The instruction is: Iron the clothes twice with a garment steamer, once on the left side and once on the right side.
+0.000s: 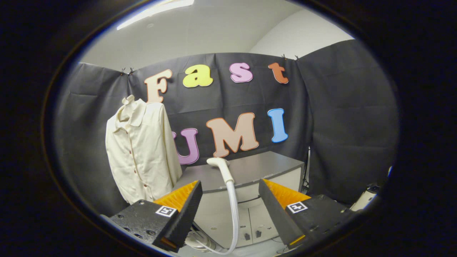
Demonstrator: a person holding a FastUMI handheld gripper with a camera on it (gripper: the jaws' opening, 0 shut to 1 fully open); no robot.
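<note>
Black cloth is lining the booth wall [342,117] behind everything, with a white ceiling showing above it.

Nearest the camera, the tongs [230,205] are standing wide apart and gripping nothing; each finger is carrying a small square black-and-white marker tag on its base, and neither tag bears readable words.

Between the two fingers, and a little beyond them, the garment steamer head [221,167] is rising upright, its flat nozzle end turning toward the clothes side. Its pale hose [234,217] is dropping straight down from the handle, passing through the gap between the fingers and curling away beneath the left finger.

Just behind the steamer head, a grey-topped desk [264,167] is standing with white cabinet doors underneath; two small dark handles are showing on the doors, low between the fingers.

Beyond the left finger and off to that side, a cream button-front shirt [142,153] is hanging upright against the cloth, collar at the top, a row of dark buttons running down its front. It is hanging well apart from the steamer head, with its lower hem dropping behind the left finger's base.

Past the right finger, at the far side, a pale rounded object [364,200] is poking into sight; what it is cannot be told.
</note>
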